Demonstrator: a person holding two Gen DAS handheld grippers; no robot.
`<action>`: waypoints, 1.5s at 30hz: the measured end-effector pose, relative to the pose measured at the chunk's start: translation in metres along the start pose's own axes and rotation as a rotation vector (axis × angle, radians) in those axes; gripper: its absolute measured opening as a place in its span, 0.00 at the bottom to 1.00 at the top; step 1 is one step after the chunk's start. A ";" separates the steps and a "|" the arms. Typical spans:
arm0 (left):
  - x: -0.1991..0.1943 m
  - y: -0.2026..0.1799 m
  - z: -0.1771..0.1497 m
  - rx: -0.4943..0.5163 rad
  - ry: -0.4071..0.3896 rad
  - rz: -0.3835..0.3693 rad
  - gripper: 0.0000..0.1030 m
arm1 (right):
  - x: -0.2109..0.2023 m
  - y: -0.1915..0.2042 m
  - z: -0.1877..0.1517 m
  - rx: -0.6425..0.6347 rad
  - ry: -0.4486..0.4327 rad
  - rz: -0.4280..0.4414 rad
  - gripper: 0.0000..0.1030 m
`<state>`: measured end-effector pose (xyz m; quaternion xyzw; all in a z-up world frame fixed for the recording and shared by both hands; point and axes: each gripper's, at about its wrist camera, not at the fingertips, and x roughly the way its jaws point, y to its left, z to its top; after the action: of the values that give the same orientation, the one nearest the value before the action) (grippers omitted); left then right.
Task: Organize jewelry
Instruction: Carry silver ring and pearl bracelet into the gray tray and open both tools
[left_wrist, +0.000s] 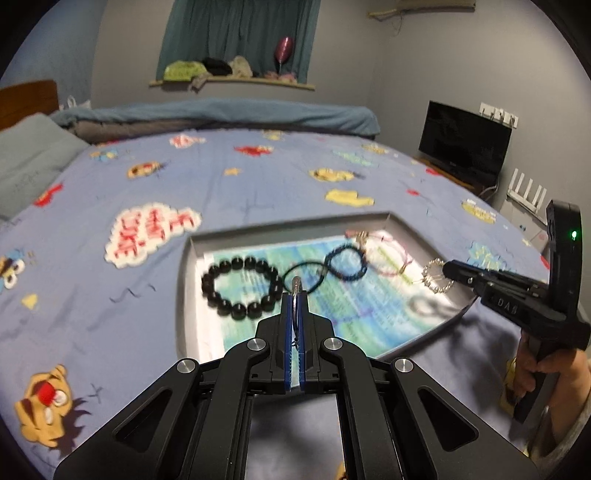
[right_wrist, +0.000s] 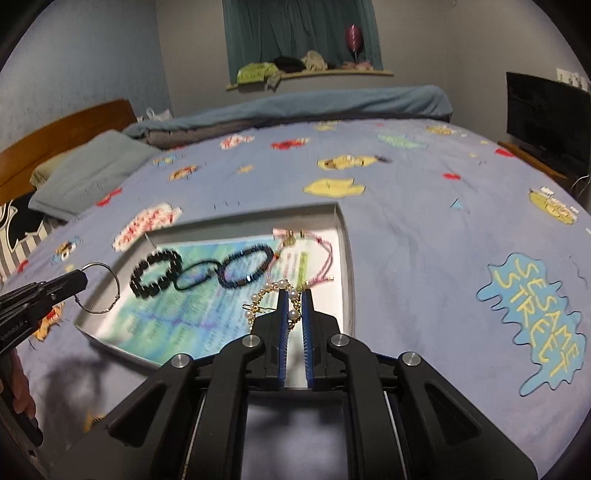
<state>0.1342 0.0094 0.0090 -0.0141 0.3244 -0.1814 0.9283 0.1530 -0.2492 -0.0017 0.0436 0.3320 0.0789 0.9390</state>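
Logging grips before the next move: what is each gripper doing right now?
Left gripper: closed on the thin silver ring.
Right gripper: closed on the pearl bracelet.

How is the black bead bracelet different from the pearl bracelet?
The black bead bracelet lies flat in the tray; the pearl bracelet hangs pinched in the right gripper. The first has large dark beads, the second small white pearls on gold links. Both are beaded loops.

Two wrist fisheyes, tilted down over the bed

Each looks along its own hand-held gripper toward the curtained far wall, close above the tray (left_wrist: 192, 258) near the bed's (left_wrist: 92, 295) near edge; both share the tray, and each catches the other gripper.
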 end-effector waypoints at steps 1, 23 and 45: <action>0.006 0.005 -0.002 -0.019 0.017 -0.007 0.03 | 0.003 0.000 -0.001 -0.006 0.009 0.001 0.07; 0.036 0.029 -0.024 0.014 0.135 0.154 0.04 | 0.029 0.015 -0.014 -0.121 0.086 -0.070 0.07; 0.036 0.029 -0.026 0.029 0.137 0.191 0.13 | 0.028 0.016 -0.015 -0.129 0.074 -0.065 0.11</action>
<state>0.1540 0.0261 -0.0368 0.0429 0.3841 -0.0973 0.9171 0.1630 -0.2278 -0.0287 -0.0307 0.3621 0.0712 0.9289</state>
